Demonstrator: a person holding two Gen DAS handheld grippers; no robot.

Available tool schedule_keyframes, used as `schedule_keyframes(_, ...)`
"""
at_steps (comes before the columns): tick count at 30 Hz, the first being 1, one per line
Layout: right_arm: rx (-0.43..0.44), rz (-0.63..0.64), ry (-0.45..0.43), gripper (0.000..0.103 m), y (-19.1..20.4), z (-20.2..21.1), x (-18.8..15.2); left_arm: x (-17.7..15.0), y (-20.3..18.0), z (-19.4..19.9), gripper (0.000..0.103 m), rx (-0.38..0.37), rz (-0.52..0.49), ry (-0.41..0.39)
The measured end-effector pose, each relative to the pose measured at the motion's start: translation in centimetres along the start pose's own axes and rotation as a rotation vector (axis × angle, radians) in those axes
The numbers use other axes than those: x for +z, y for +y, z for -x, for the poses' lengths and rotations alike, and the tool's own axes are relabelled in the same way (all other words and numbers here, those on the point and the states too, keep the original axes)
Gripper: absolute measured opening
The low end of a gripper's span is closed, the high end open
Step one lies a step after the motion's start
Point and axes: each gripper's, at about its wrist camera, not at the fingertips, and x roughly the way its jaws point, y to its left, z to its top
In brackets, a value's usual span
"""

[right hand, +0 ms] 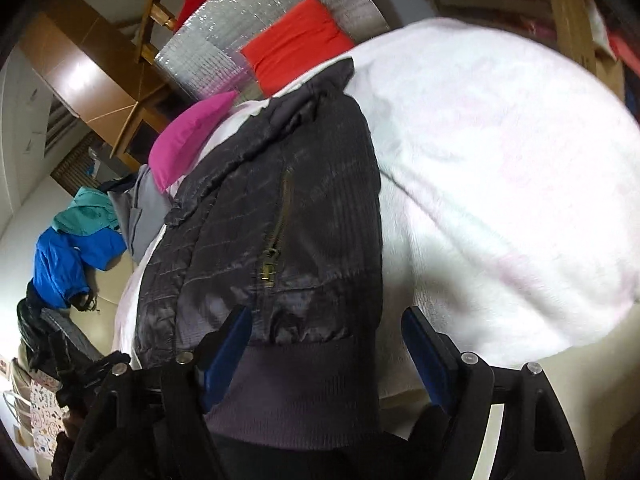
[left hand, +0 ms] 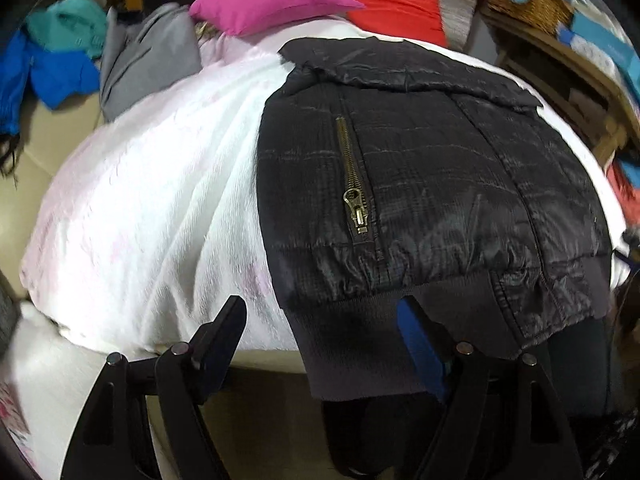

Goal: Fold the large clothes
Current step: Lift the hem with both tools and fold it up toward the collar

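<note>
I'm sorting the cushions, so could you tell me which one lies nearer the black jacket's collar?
The pink cushion, beside the black jacket collar; the red cushion leans farther back against silver foil.

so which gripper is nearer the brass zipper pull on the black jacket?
Hard to call. The zipper pull sits above the open left gripper's gap at the jacket hem. The open right gripper straddles the hem just below it.

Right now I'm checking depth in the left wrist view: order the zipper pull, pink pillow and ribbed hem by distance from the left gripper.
From the left gripper:
1. Ribbed hem, between the open fingers, hanging over the bed edge.
2. Zipper pull, mid-jacket, ahead.
3. Pink pillow, far end, slightly left.
</note>
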Motion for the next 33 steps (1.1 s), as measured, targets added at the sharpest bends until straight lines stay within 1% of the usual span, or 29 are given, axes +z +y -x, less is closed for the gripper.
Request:
schedule_keyframes(3, 0.023, -0.045, 0.004, 0.080, -0.9, -1.9, 0.4, -0.5, 0.8, -0.3, 0.078, -0.025, 0.042, -0.006)
schedule_keyframes(6, 0.082, -0.065, 0.006, 0.080, -0.7, -2.9, 0.4, -0.9, 1.7, -0.4, 0.078, -0.023, 0.070, -0.017)
schedule_keyframes(7, 0.117, -0.066, 0.031, 0.079, -0.2, -3.0, 0.4, -1.0, 2.1, -0.4, 0.078, -0.021, 0.082, -0.023)
schedule_keyframes(8, 0.136, -0.064, 0.048, 0.078, 0.3, -3.0, 0.3, -1.2, 2.4, -0.3, 0.078, -0.025, 0.089, -0.027)
schedule_keyframes(12, 0.206, 0.005, 0.027, 0.078, 2.4, -1.7, 0.3, -1.3, 3.7, -0.3, 0.078, -0.052, 0.142, -0.030)
schedule_keyframes(13, 0.205, 0.005, 0.031, 0.080, 2.4, -1.7, 0.5, -1.4, 3.9, -0.3, 0.078, -0.061, 0.148, -0.030)
schedule_keyframes(14, 0.187, -0.002, 0.041, 0.080, 2.1, -2.1, 0.6, -1.3, 3.9, -0.3, 0.078, -0.073, 0.152, -0.027)
schedule_keyframes(15, 0.157, -0.025, 0.063, 0.080, 1.5, -2.9, 0.7, -1.2, 3.8, -0.6, 0.078, -0.105, 0.151, -0.013)
schedule_keyframes(16, 0.146, -0.048, 0.080, 0.080, 0.9, -3.5, 0.7, -1.1, 3.7, -1.1, 0.078, -0.147, 0.147, 0.008)
schedule_keyframes(18, 0.155, -0.093, 0.118, 0.080, 0.4, -4.5, 0.8, -1.0, 3.5, -1.8, 0.078, -0.180, 0.151, 0.026)
schedule_keyframes(19, 0.172, -0.086, 0.114, 0.080, 0.7, -4.3, 0.8, -0.9, 3.3, -2.2, 0.078, -0.198, 0.148, 0.034)
schedule_keyframes(20, 0.189, -0.071, 0.112, 0.075, 1.2, -4.1, 1.0, -0.8, 3.1, -2.4, 0.078, -0.210, 0.143, 0.038)
schedule_keyframes(21, 0.219, -0.036, 0.095, 0.064, 2.2, -3.5, 1.3, -0.7, 2.9, -2.6, 0.078, -0.219, 0.139, 0.037)
schedule_keyframes(22, 0.228, -0.010, 0.077, 0.058, 2.9, -3.0, 1.6, -0.5, 2.6, -2.7, 0.076, -0.232, 0.136, 0.027)
schedule_keyframes(23, 0.225, 0.004, 0.069, 0.051, 3.2, -2.8, 1.8, -0.3, 2.4, -2.7, 0.074, -0.234, 0.135, 0.020)
schedule_keyframes(24, 0.211, 0.017, 0.068, 0.048, 3.5, -2.8, 2.0, -0.1, 2.2, -2.8, 0.071, -0.221, 0.135, 0.015)
schedule_keyframes(25, 0.168, 0.026, 0.083, 0.047, 3.3, -3.3, 2.2, 0.1, 2.1, -3.0, 0.066, -0.212, 0.137, 0.014)
schedule_keyframes(26, 0.128, 0.021, 0.104, 0.043, 2.8, -4.0, 2.1, 0.2, 2.2, -3.2, 0.065, -0.207, 0.143, 0.017)
schedule_keyframes(27, 0.085, -0.004, 0.139, 0.042, 2.0, -4.9, 2.0, 0.2, 2.3, -3.3, 0.064, -0.209, 0.153, 0.021)
schedule_keyframes(28, 0.080, -0.034, 0.167, 0.042, 1.4, -5.6, 2.0, 0.1, 2.5, -3.4, 0.064, -0.214, 0.161, 0.023)
schedule_keyframes(30, 0.133, -0.062, 0.152, 0.041, 1.1, -5.2, 1.8, -0.1, 2.6, -3.6, 0.065, -0.212, 0.159, 0.040)
schedule_keyframes(32, 0.207, -0.054, 0.132, 0.042, 1.6, -4.3, 1.6, -0.6, 2.6, -4.1, 0.066, -0.224, 0.138, 0.088)
schedule_keyframes(33, 0.230, -0.047, 0.124, 0.042, 1.7, -4.1, 1.6, -0.7, 2.4, -4.5, 0.066, -0.236, 0.131, 0.112)
